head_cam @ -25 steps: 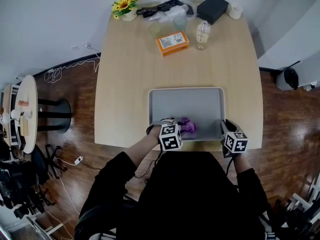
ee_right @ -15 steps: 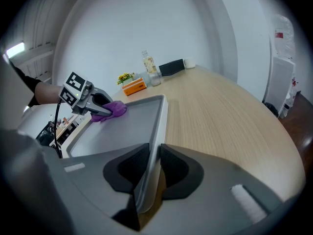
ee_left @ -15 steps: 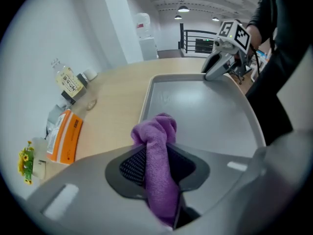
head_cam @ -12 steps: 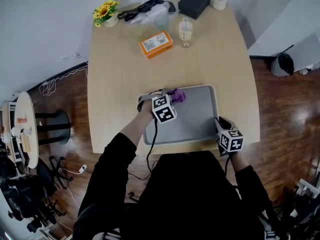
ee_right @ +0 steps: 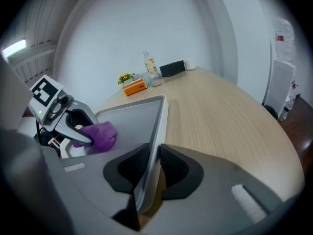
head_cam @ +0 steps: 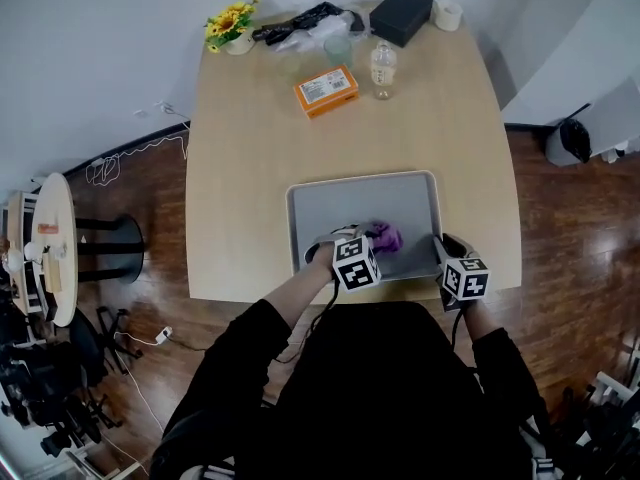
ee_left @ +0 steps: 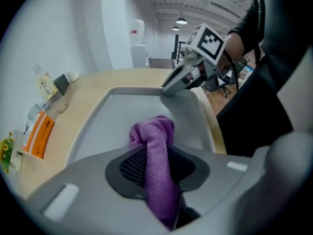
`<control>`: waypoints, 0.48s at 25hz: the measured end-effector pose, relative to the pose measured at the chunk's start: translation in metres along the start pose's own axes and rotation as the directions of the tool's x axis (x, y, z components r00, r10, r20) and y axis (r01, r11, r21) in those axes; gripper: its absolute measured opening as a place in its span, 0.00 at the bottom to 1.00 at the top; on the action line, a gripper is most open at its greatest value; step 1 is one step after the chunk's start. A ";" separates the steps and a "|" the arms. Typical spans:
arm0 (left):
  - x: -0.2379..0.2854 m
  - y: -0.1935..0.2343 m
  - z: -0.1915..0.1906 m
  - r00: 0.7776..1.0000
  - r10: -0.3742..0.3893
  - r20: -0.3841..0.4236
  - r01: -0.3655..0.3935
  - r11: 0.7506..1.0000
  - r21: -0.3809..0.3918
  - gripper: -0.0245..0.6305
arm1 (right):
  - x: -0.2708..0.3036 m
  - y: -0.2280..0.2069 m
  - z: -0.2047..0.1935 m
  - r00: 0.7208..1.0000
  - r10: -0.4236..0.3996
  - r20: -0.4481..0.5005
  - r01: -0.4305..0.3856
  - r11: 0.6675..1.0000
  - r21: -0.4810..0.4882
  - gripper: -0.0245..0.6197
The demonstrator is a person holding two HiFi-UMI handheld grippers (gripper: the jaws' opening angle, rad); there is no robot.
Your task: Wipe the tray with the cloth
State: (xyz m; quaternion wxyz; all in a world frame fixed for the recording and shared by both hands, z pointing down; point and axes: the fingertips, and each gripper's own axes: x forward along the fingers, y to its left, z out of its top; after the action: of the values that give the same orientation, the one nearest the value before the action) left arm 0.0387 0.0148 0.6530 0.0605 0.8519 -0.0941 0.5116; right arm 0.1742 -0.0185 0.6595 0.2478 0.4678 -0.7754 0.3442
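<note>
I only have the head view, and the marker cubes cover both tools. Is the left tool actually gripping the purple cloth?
Observer: Yes. The left gripper view shows the left tool clamped on the purple cloth, with a bunched end sticking out ahead over the tray.
Operator: And the right tool, is it just resting beside the tray?
Observer: No. In the right gripper view the right tool is pinching the tray's right rim, one jaw inside the tray and one outside.
</note>
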 end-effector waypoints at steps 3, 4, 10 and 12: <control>0.005 -0.040 0.004 0.998 -0.060 0.012 0.060 0.998 0.020 0.17 | 0.000 0.001 0.000 1.000 -0.002 0.000 0.002 1.000 -0.003 0.15; 0.004 -0.052 0.006 0.996 -0.084 0.016 0.083 0.996 0.023 0.17 | 0.000 0.001 0.000 1.000 -0.002 0.001 0.002 1.000 -0.003 0.15; 0.003 -0.069 0.007 0.986 -0.167 0.024 0.167 0.986 0.019 0.17 | 0.000 0.003 0.001 1.000 0.003 0.008 -0.003 1.000 0.004 0.15; 0.001 -0.062 0.006 0.981 -0.191 0.017 0.191 0.981 0.035 0.17 | -0.001 0.004 0.001 1.000 0.009 0.007 -0.009 1.000 0.011 0.15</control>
State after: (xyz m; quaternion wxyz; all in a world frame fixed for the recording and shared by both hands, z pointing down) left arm 0.0584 0.0740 0.6508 0.0941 0.8631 -0.0039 0.4962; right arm 0.1709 -0.0179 0.6572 0.2408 0.4668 -0.7766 0.3479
